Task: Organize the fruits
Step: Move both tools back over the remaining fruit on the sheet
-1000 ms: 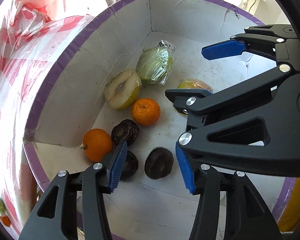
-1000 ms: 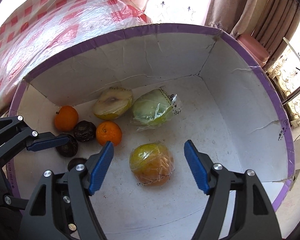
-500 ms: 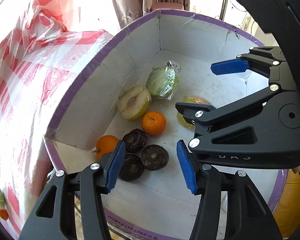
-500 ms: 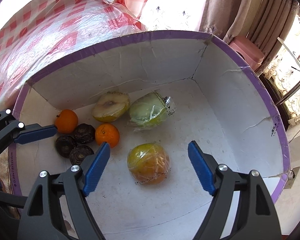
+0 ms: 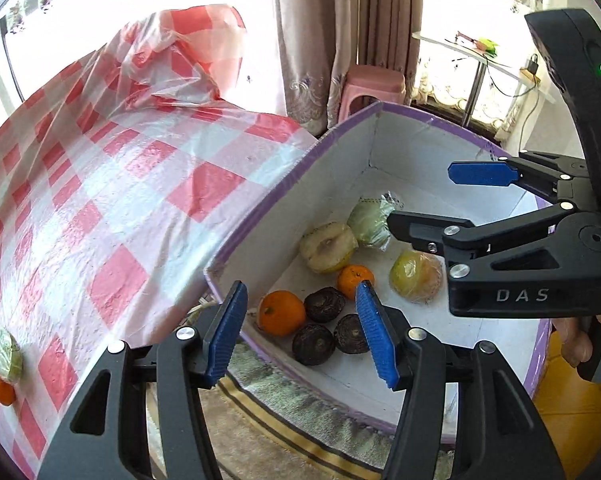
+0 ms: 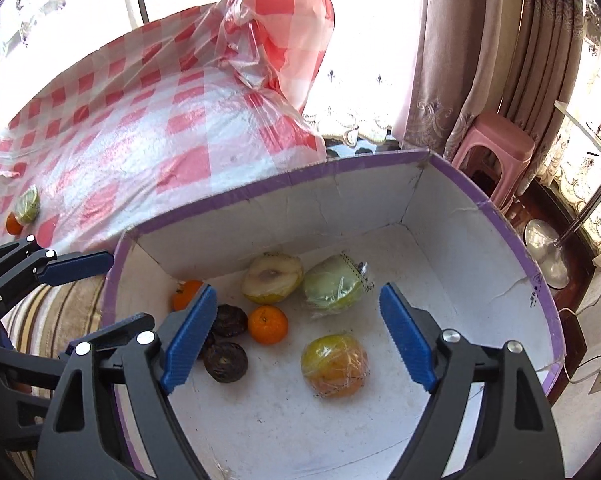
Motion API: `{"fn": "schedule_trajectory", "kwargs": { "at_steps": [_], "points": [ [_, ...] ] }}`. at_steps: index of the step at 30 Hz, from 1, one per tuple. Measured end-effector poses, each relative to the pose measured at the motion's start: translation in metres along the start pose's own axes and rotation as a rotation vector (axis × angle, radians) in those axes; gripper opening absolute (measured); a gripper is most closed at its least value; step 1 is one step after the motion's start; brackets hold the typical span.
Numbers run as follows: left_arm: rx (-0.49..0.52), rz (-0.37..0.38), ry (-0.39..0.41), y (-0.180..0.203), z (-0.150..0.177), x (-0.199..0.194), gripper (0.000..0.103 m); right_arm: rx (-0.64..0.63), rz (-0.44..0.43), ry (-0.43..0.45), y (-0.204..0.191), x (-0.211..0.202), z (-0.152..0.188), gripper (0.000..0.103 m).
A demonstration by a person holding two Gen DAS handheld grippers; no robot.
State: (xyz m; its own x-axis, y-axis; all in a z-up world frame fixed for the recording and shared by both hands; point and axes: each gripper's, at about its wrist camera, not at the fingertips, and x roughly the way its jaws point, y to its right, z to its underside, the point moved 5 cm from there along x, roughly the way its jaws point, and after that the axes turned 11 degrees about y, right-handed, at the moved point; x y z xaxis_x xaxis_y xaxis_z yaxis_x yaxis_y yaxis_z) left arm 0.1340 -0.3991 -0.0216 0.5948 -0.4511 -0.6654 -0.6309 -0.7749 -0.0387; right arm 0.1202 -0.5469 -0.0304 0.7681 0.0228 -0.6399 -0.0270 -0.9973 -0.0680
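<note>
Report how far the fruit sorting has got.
Mostly done: the box holds oranges, dark fruits, a halved pear and two wrapped fruits. Nothing in hand: left gripper and right gripper are open, empty. Left: an orange and wrapped fruit on the tablecloth.

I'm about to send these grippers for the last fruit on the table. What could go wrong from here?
1. The wrapped green fruit and small orange touch, so grabbing one may roll the other.
2. The loose plastic tablecloth could snag a finger.
3. Both the left gripper and right gripper are open and close together; they might collide.
</note>
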Motion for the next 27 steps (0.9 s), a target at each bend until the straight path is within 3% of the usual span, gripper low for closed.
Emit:
{"fn": "schedule_trajectory", "kwargs": {
  "at_steps": [8, 13, 27],
  "points": [
    [-0.103, -0.051, 0.07, -0.048, -0.002, -0.033, 0.056, -0.02, -0.042, 0.084, -0.036, -0.01, -0.022, 0.084],
    [-0.16, -0.098, 0.109, -0.079, 0.001, -0.054, 0.056, 0.005, -0.132, 0.129, -0.068, -0.013, -0.035, 0.084],
    [-0.376, -0.269, 0.214, -0.187, 0.021, -0.116, 0.056, -0.04, -0.291, 0.165, -0.176, -0.005, -0.067, 0.084]
  ]
}}
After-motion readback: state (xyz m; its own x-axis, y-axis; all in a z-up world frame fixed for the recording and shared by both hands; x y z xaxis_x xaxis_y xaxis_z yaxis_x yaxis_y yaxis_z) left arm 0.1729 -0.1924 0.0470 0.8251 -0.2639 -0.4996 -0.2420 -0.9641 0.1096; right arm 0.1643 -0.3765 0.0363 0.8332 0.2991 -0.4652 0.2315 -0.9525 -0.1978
